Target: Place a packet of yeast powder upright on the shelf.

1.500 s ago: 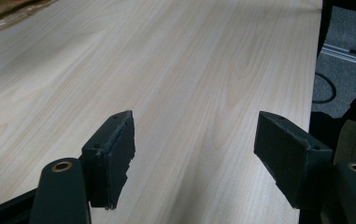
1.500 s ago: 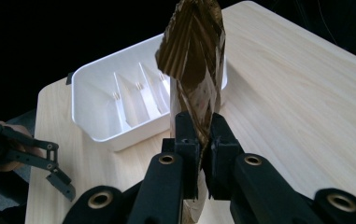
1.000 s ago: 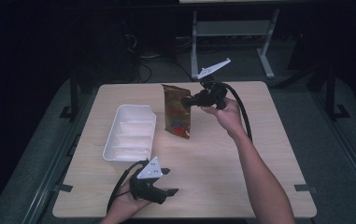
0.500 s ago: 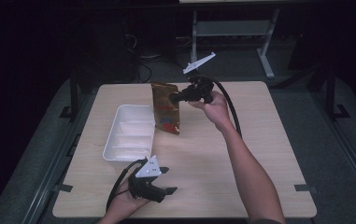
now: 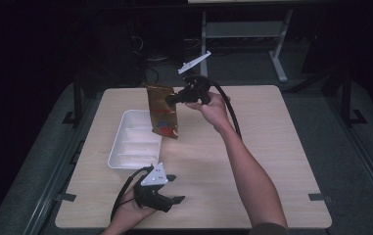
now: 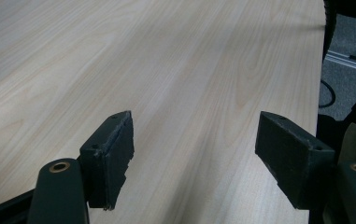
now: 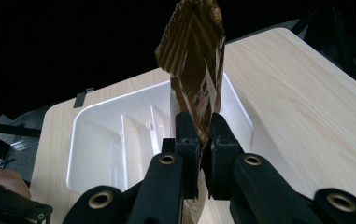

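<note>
A brown foil snack bag (image 5: 162, 113) hangs in the air over the right edge of the white divided tray (image 5: 125, 142). My right gripper (image 5: 170, 100) is shut on the bag's side edge and holds it clear of the table. In the right gripper view the crinkled bag (image 7: 196, 60) rises from between the closed jaws of the right gripper (image 7: 202, 135), with the tray (image 7: 96, 140) below and behind it. My left gripper (image 5: 174, 188) rests low near the table's front edge, open. In the left gripper view its fingers (image 6: 112, 154) stand wide apart over bare wood.
The light wooden table (image 5: 272, 137) has free room on its right half and along the front. The tray has several empty compartments. Beyond the table's far edge the floor is dark, with a white metal frame (image 5: 243, 34) and cables.
My right gripper has carried the bag leftward, from the table's middle to above the tray's right edge. The left gripper has stayed where it was.
</note>
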A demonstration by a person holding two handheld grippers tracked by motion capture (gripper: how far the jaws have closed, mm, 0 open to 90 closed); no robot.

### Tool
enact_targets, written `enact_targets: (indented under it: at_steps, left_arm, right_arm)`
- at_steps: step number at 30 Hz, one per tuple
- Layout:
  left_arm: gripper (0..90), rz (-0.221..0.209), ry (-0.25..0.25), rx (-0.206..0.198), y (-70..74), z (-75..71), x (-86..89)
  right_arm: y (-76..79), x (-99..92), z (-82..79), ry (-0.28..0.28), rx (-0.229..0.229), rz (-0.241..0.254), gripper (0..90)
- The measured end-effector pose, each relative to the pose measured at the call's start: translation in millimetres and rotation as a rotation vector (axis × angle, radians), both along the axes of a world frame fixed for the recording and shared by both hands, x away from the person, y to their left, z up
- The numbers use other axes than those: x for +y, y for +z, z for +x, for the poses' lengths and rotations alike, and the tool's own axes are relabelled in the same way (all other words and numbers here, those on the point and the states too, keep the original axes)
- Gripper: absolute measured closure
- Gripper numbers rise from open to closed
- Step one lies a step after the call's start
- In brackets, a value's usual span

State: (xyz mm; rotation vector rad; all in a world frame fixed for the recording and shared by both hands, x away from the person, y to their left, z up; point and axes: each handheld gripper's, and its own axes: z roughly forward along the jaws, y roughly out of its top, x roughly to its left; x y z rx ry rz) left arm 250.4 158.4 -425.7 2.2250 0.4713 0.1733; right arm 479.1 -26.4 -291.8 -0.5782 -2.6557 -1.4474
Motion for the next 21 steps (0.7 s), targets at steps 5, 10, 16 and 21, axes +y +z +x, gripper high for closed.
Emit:
enact_targets:
  at_steps: [5, 10, 16, 21]
  left_arm:
    - [27.2, -0.004, 0.004, 0.001, 0.2, -0.4, 0.4]
    - [27.2, -0.004, 0.000, 0.000, 0.2, -0.7, 0.3]
    - [27.0, -0.009, 0.006, -0.002, 1.4, -0.3, 1.4]
    - [27.0, -0.007, 0.001, -0.002, 0.9, -0.4, 1.2]
  right_arm:
    - [3.0, 10.9, 2.4, 0.011, 0.001, -0.001, 84.7]
    - [5.6, 20.8, 4.8, 0.023, -0.001, -0.004, 84.7]
    - [7.8, 31.2, 7.9, 0.036, -0.006, -0.019, 84.7]
    - [5.7, 45.6, 11.9, 0.047, -0.001, -0.030, 84.7]
